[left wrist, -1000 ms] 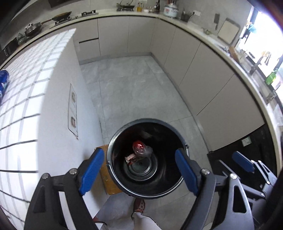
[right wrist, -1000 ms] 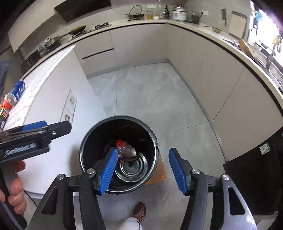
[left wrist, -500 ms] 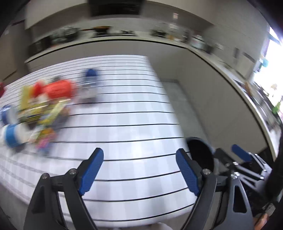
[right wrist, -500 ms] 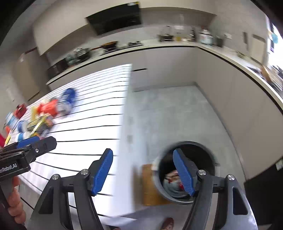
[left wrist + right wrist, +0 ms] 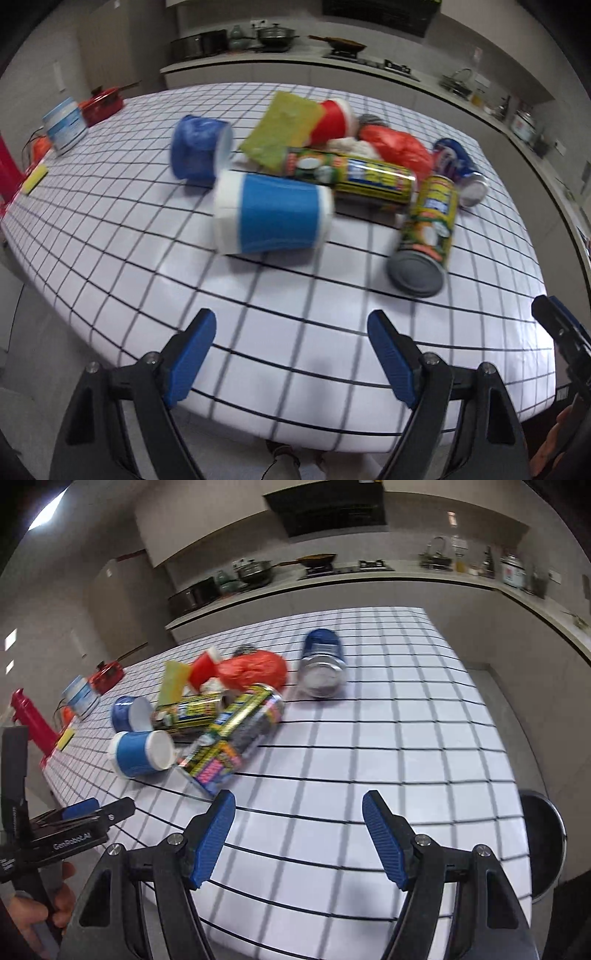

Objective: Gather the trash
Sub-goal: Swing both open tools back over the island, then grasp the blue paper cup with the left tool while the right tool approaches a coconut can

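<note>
Left wrist view: our left gripper (image 5: pixel 291 354) and right gripper (image 5: pixel 297 836) gape empty; the blue-and-white cup (image 5: pixel 271 218) lies at twelve o'clock, so we should straddle its middle squarely.

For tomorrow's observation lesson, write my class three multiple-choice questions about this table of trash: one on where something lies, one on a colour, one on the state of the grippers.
1. Where is the trash bin?
A. on the table
B. on the floor past the table's right edge
C. on the counter

2. What colour is the crumpled plastic bag?
A. red
B. green
C. black

3. How are the two grippers?
A. both shut on cans
B. one holds a cup
C. both open and empty

Answers:
1 B: its dark rim shows below the table edge in the right wrist view.
2 A: it lies red behind the yellow cans.
3 C: the left gripper and the right gripper stand spread wide with only tablecloth between the fingers.
</note>
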Available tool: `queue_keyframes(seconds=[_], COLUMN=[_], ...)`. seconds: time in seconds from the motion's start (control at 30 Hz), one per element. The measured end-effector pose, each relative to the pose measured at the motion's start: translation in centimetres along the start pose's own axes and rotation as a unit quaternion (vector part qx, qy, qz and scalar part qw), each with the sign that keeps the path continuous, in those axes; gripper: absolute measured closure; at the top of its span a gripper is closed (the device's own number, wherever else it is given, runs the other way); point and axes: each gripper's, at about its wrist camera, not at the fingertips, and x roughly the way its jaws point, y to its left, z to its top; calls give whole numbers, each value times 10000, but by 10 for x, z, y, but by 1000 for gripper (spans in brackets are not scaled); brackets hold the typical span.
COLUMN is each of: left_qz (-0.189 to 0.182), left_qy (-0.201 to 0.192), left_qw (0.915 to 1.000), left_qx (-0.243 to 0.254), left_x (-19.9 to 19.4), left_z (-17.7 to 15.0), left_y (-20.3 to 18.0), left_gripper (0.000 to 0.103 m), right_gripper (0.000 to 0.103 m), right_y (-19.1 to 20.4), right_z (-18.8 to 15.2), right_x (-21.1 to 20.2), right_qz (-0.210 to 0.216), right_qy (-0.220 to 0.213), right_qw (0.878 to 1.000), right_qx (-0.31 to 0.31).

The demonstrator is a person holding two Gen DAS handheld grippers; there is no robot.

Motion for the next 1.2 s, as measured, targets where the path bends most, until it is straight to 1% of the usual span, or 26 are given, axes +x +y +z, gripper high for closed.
queue_keyframes(seconds=[0.1, 0.2, 0.3, 0.43, 0.5, 0.63, 0.67, 0.73, 0.77, 0.87, 0.97, 1.0, 1.2], left_qz=[275, 494, 774, 775, 824, 704, 689, 610, 579, 462, 333, 303, 175], left_qy=[-66, -15, -192, -234, -220, -172, -178, -173, -170, -146, -62, -34, 79], left_qw=[9993, 9972, 9945, 9927, 9924, 9927, 9931, 9944, 9950, 9964, 9980, 9984, 9993], left_qx=[-263, -568, -679, -896, -886, -967, -931, -846, -793, -693, -541, -480, -319], left_x=[3, -1, -11, -19, -15, -1, 0, 3, 4, 11, 19, 22, 28], left_z=[3, 4, 8, 5, 6, 12, 14, 19, 22, 30, 33, 33, 32], left_y=[14, 34, 46, 57, 61, 81, 86, 96, 100, 112, 118, 120, 131], left_gripper=[18, 18, 18, 18, 18, 18, 18, 18, 18, 18, 18, 18, 18], right_gripper=[30, 30, 30, 30, 30, 31, 33, 42, 43, 43, 43, 43, 43], right_y=[23, 48, 72, 105, 120, 145, 148, 160, 165, 173, 176, 178, 186], right_z=[10, 21, 26, 26, 25, 24, 23, 21, 20, 17, 18, 18, 14], right_x=[11, 24, 37, 54, 63, 81, 84, 93, 97, 107, 120, 122, 131], right_qz=[314, 720, 1089, 1393, 1442, 1414, 1390, 1319, 1278, 1171, 969, 883, 927], right_qy=[-23, -55, -31, 85, 156, 254, 275, 349, 393, 498, 585, 539, 642], right_qw=[9987, 9941, 9881, 9787, 9756, 9736, 9738, 9742, 9747, 9779, 9823, 9833, 9840], right_qx=[-394, -805, -1087, -1505, -1650, -1771, -1776, -1798, -1790, -1659, -1491, -1498, -1380])
